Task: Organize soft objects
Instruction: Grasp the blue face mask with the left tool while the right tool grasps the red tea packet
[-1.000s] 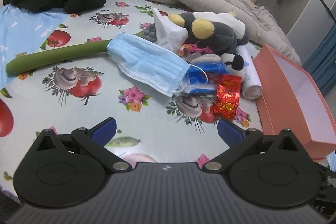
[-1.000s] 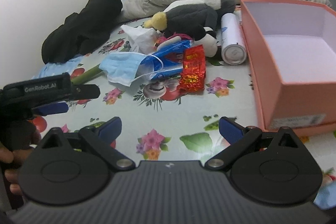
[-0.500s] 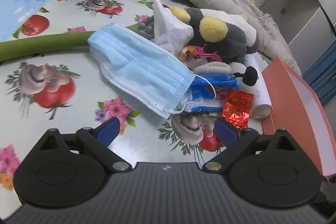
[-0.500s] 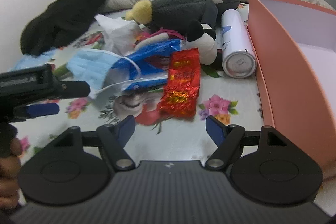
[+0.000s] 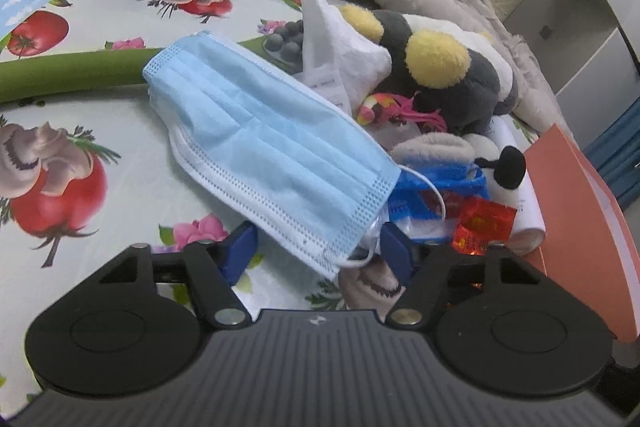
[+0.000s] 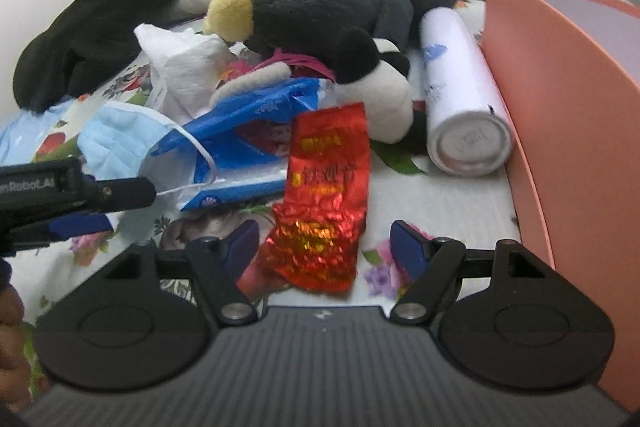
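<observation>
Blue pads, left wrist view: the left gripper (image 5: 318,251) has its jaws apart, one on each side of the near corner of the face mask (image 5: 268,143); no contact with the fabric can be made out.
Face mask: pale blue, pleated, lying flat on the fruit-print cloth (image 5: 60,131), its far end over a green tube (image 5: 68,73) and its near end over a blue packet (image 5: 436,199).
Behind the mask: a white plastic bag (image 5: 336,59), then the plush toy (image 5: 452,75), dark grey with yellow tufts.
To the right: a red foil packet (image 5: 484,225), a white cylinder (image 5: 524,203), and the wall of the orange box (image 5: 592,227).
Right wrist view, claw: the right gripper (image 6: 324,247) is spread wide, with the red foil packet (image 6: 324,195) lying between its fingers, untouched as far as can be seen.
Right wrist view, neighbours: plush toy (image 6: 332,15) behind the packet; white cylinder (image 6: 460,103) beside the orange box (image 6: 560,131); face mask (image 6: 116,139) at left beside the left gripper (image 6: 96,203); black garment (image 6: 92,27) far left.
</observation>
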Available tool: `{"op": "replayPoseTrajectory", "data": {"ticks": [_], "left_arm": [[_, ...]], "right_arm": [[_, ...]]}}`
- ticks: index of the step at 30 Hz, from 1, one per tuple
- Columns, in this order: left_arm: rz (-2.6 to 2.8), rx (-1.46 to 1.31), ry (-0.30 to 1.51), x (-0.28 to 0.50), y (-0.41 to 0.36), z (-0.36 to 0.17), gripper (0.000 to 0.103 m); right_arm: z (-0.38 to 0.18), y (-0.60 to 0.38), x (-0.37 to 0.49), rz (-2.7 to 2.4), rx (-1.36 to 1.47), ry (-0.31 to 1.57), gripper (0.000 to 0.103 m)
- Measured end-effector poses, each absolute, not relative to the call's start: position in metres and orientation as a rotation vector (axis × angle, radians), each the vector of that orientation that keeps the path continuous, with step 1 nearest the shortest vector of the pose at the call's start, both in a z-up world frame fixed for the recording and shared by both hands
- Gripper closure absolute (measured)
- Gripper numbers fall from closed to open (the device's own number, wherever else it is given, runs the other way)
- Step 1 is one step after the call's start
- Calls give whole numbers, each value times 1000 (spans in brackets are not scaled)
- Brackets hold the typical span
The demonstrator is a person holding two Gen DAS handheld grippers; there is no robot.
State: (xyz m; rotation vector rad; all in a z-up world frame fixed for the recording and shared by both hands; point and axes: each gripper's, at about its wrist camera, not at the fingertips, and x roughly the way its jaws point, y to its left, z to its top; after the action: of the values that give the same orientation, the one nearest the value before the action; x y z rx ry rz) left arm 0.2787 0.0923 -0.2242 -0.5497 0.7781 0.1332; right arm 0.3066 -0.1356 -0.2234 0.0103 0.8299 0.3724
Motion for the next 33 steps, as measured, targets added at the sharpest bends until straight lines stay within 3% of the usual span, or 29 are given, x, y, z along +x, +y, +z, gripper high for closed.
{"op": "replayPoseTrajectory", "data": {"ticks": [5,9,12,20,33], "left_arm": [[137,-549,782,280,93,-226,58],[131,-523,796,278,91,-225,83],[121,-528,788,272,90,-222,92],[83,-493,746,244,78,-198,97],[-61,-456,789,159,56,-176,98]], "right_arm": [[-223,-130,313,387,-16,829,45],[-220,-131,314,393,-5,843,45],[-214,-133,310,395,-3,834,45],[-194,-142,285,402,9,823,45],[-176,-162,215,394,51,839,45]]}}
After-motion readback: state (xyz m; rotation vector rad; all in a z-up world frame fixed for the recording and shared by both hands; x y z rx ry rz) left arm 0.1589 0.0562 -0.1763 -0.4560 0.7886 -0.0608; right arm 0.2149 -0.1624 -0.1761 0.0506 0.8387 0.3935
